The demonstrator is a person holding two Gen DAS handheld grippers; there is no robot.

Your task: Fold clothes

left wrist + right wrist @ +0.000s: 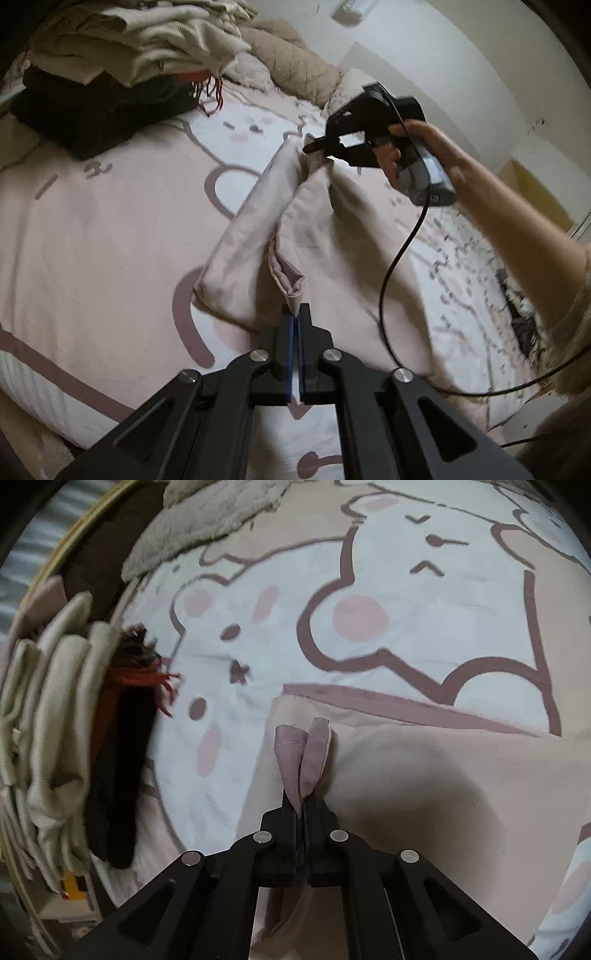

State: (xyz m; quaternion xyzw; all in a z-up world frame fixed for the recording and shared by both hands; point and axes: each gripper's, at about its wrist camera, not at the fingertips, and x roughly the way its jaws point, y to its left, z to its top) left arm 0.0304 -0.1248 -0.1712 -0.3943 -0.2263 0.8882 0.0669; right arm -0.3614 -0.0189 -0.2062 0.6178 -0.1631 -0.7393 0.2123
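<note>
Both hand-held grippers (295, 314) (303, 805) pinching pink garment (332, 236), stretched lengthwise between them.

bed with bear-print duvet (92, 229), white wall (443, 55)

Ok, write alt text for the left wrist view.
The left gripper pinches a pale pink cloth over a bear-print bed, while the right gripper grips its far end. Folded clothes are stacked behind.

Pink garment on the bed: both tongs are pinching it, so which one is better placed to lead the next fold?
Probably the right tongs: they hold the pink garment at its far raised end, free to carry across. The left tongs pinch the near corner, suited to anchoring.
</note>
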